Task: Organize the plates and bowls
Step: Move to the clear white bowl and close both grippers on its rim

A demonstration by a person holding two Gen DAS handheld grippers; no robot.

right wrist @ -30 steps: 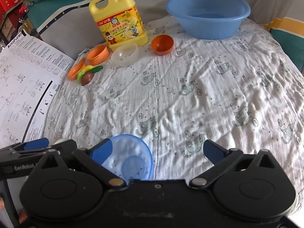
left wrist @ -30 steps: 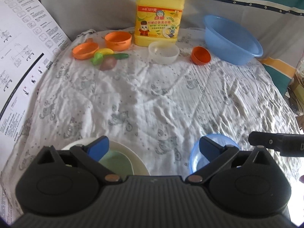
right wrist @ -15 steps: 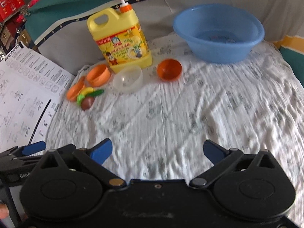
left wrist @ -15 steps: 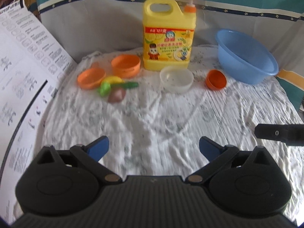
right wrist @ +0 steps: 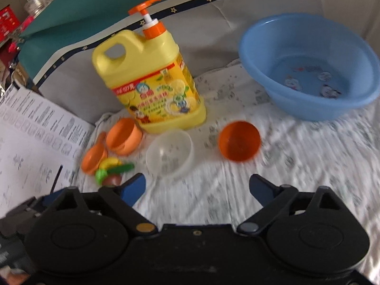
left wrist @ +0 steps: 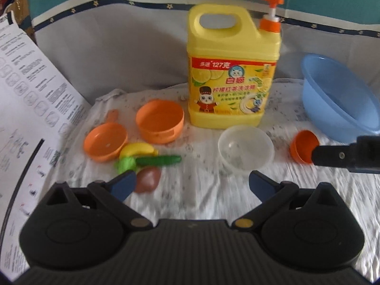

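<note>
Both grippers are held above the near part of a surface covered with a printed white cloth (right wrist: 296, 156), and nothing is gripped by either. The left gripper (left wrist: 192, 185) is seen with its fingers spread wide and empty; the right gripper (right wrist: 197, 187) is likewise wide open and empty.

The dishes are gathered at the far side. A clear plastic bowl (right wrist: 169, 153) lies in front of the yellow detergent jug (right wrist: 152, 87), with a small orange bowl (right wrist: 238, 141) tilted on its side to its right and a large blue basin (right wrist: 308, 76) behind that. To the left, an orange toy pot (left wrist: 159, 121) and an orange toy pan (left wrist: 105, 141) are placed beside some toy vegetables (left wrist: 142, 163).

The step in hand is judged to be a reach toward the bowls. A rim grasp on one bowl is called for next, most likely the clear bowl or the orange bowl, with one finger passed inside the rim.
</note>
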